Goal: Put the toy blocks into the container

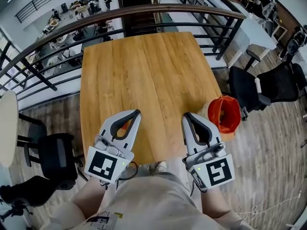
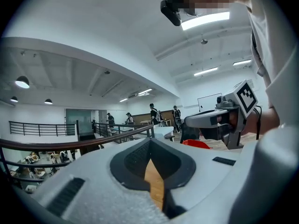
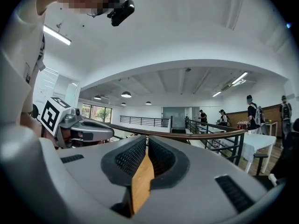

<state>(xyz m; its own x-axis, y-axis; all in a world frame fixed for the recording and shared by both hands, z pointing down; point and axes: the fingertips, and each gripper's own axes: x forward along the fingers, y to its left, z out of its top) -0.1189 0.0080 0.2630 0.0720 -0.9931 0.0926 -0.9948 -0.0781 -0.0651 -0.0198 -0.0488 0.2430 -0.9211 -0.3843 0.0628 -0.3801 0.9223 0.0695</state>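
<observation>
The container (image 1: 224, 114), orange-red with its mouth facing up toward my head, sits at the right edge of the bench (image 1: 144, 71), just right of my right hand-held gripper (image 1: 185, 115). That hand-held gripper has its jaws pressed together with nothing between them. Its own view (image 3: 146, 139) shows the dark ribbed pads meeting at the tips, with only a sliver of the bench's wood visible through the loop behind them. My left hand-held gripper (image 1: 137, 113) is pressed together in the same way and is also empty. In its own view (image 2: 149, 141) the tips meet and only wood shows through the gap. Both point level across the near edge of the bench, side by side and apart, low in the head view, with their marker cubes (image 1: 102, 166) closest to my body. From the left gripper view the container (image 2: 196, 143) shows as a red patch to the right, under my other hand-held gripper. Beyond the bench, a dark railing (image 1: 144, 13) curves across the top of the head view. A black office chair (image 1: 249, 87) stands at the right of the frame, past the container, and another dark chair (image 1: 55, 155) stands at the lower left. In the right gripper view a few people stand far off by the railing, in the right of the frame.
</observation>
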